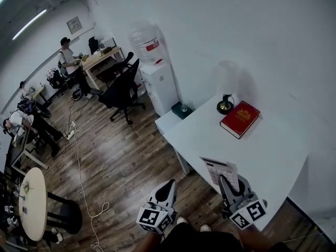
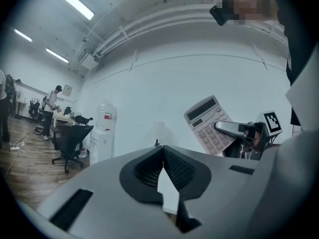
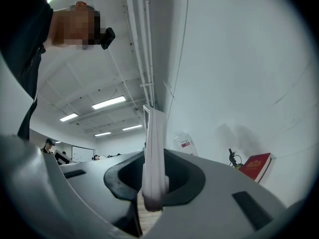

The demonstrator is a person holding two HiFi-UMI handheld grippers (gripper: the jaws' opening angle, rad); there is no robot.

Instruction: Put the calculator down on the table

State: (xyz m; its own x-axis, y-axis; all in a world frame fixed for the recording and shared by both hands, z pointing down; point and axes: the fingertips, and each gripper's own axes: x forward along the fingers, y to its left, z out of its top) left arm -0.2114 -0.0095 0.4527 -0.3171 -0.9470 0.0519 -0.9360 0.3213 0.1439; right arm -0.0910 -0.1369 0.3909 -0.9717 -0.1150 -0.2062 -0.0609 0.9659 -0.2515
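Note:
A pale calculator stands on edge in my right gripper, which is shut on its lower end, just over the near edge of the white table. In the right gripper view the calculator shows edge-on, rising from between the jaws. In the left gripper view its keypad faces the camera, tilted, with a right finger across it. My left gripper hangs over the wooden floor to the left of the table. Its jaws meet at the tips with nothing between them.
A red book and a small black desk lamp sit at the table's far side by the wall. A water dispenser, a black office chair and people at desks lie to the left.

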